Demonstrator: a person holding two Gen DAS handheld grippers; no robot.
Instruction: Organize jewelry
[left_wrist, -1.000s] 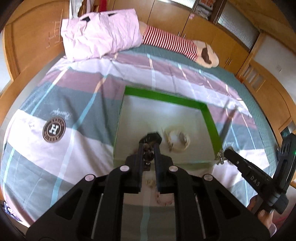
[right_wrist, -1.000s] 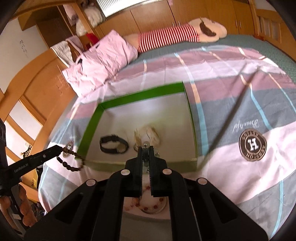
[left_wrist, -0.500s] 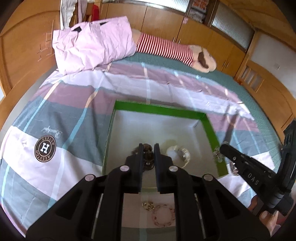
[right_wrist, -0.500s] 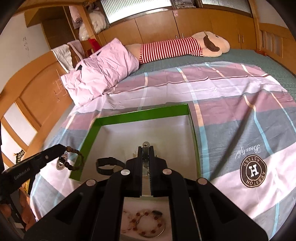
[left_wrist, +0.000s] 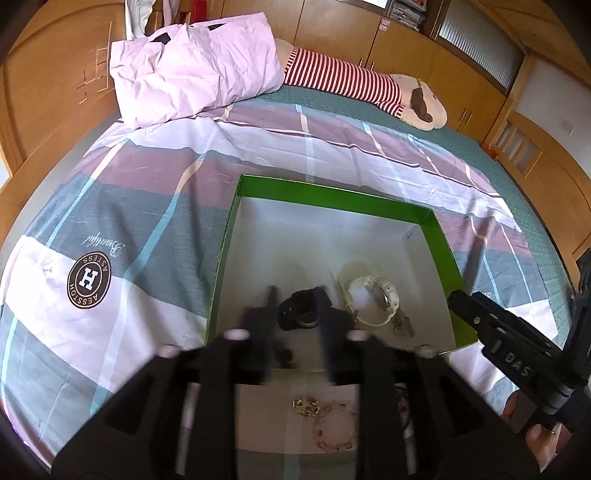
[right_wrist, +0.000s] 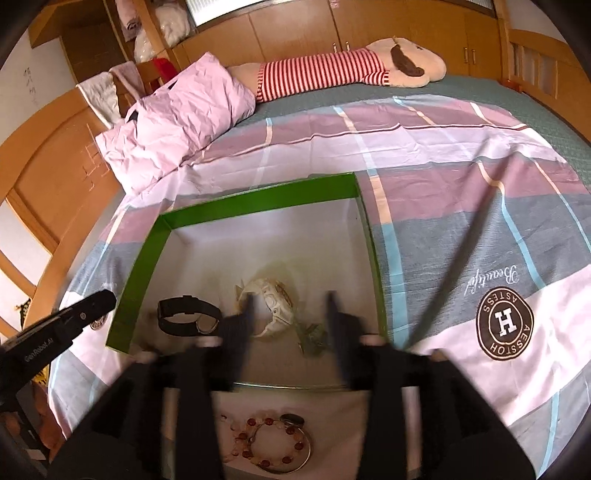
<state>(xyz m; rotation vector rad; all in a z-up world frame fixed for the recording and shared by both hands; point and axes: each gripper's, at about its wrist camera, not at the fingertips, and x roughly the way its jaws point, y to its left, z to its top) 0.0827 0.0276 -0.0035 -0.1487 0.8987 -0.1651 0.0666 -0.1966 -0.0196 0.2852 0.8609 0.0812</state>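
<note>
We saw both grippers blurred, the left gripper (left_wrist: 297, 299) and right gripper (right_wrist: 290, 304) having just opened, nothing gripped. The black watch (left_wrist: 301, 308) and white watch (left_wrist: 371, 301) lay in the green box (left_wrist: 332, 194) near the bed's (left_wrist: 155, 192) foot edge. The bedcover read "AESSTOH".

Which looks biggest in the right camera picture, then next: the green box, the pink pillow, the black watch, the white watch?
1. Green box
2. Pink pillow, which is farther away, so it may really be bigger than it looks
3. Black watch and white watch look about alike, so I can't rank them.
</note>
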